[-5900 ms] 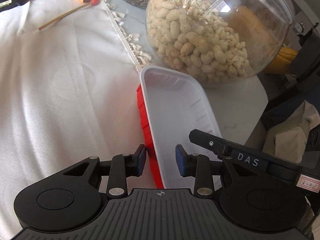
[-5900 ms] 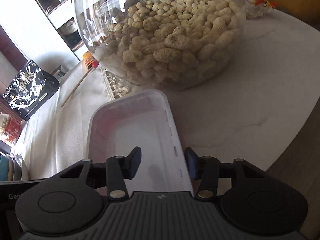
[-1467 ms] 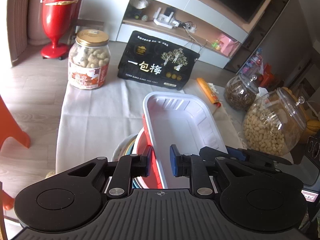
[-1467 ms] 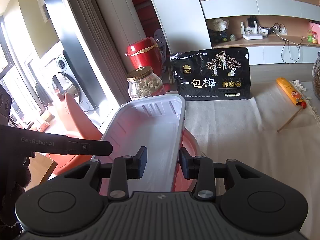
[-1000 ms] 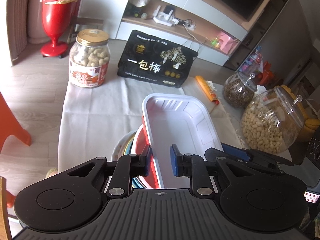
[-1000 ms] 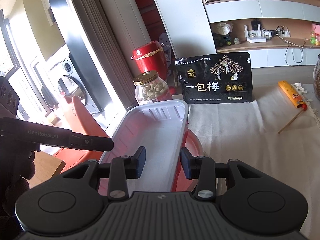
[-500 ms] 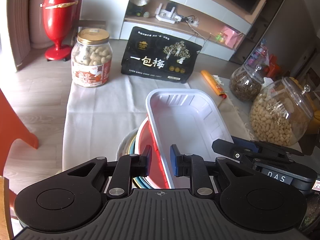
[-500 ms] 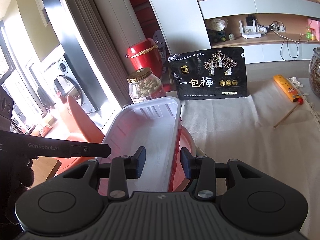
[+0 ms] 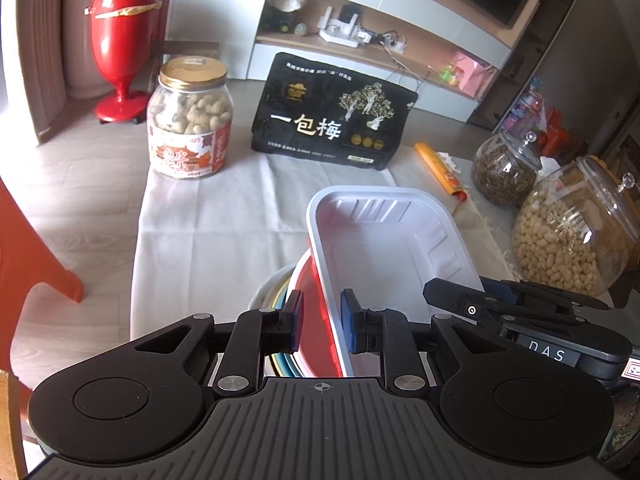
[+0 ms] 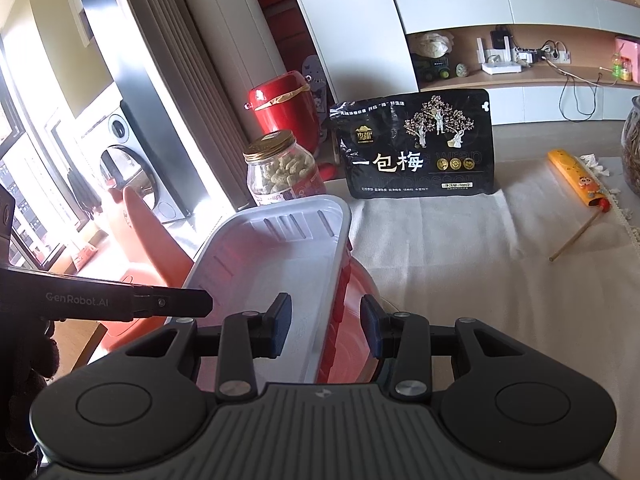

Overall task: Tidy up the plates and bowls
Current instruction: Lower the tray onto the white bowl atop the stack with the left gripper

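A white rectangular plastic tray [image 9: 384, 248] nested in a red tray rests on a red bowl [image 9: 306, 300] that tops a stack of bowls and plates [image 9: 272, 292] on the cloth. My left gripper [image 9: 321, 322] is shut on the tray's left wall. My right gripper [image 10: 325, 328] straddles the tray's right wall [image 10: 336, 276] with its jaws slightly apart from it; the white tray [image 10: 276, 264] and red bowl [image 10: 356, 300] show there. The right gripper also shows in the left wrist view [image 9: 512, 312].
On the white cloth [image 9: 224, 224] stand a peanut jar [image 9: 189, 118], a black snack bag [image 9: 334, 128], an orange pack [image 9: 438, 170] and a stick [image 10: 576, 238]. Two glass jars [image 9: 568, 236] stand at right. An orange chair [image 9: 24, 264] is at left.
The trays came down from near the big peanut jar onto the bowl stack. In the last second both grippers drifted slightly; the right jaws widened a little.
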